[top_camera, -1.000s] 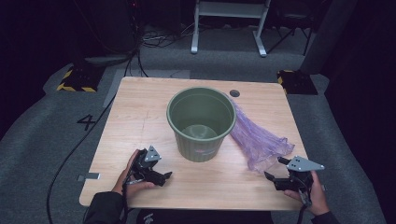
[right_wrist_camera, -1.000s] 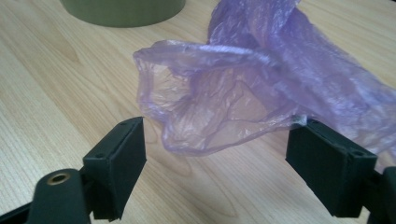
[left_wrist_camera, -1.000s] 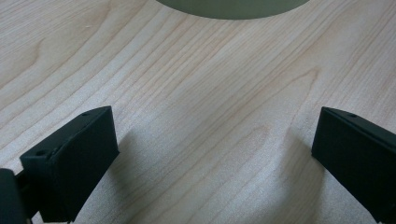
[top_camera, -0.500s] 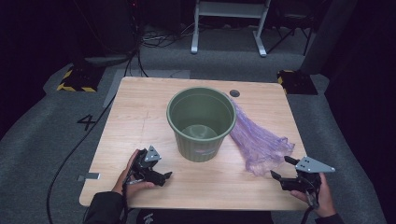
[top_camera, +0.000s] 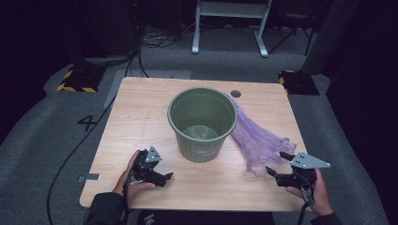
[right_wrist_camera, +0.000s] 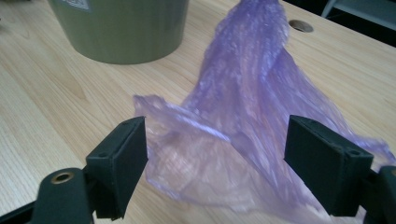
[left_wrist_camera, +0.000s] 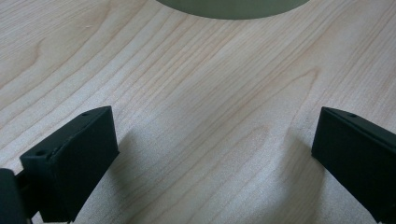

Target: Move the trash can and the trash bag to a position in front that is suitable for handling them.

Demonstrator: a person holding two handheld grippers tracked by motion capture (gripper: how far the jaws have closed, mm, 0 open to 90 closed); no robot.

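A green plastic bin [top_camera: 202,123] stands upright in the middle of the wooden table [top_camera: 141,108]. To its right a crumpled purple plastic bag [top_camera: 256,136] lies flat on the wood, reaching toward the front right. My right gripper [top_camera: 277,164] hovers open at the bag's near end. In the right gripper view the bag [right_wrist_camera: 243,121] lies between and beyond the wide-apart jaws, and the pads do not touch it. My left gripper [top_camera: 164,177] rests open near the front left, low over bare wood [left_wrist_camera: 210,116], with the bin's base [left_wrist_camera: 233,7] ahead of it.
A round cable hole [top_camera: 235,93] sits in the table's far right. The table's front edge lies close under both hands. Beyond the table are a dark floor with cables, a white frame [top_camera: 230,23], and yellow-black marked blocks [top_camera: 75,79].
My right gripper has drifted slightly to the right and nearer the front edge beside the bag's near end. The left gripper, bin and bag have kept still.
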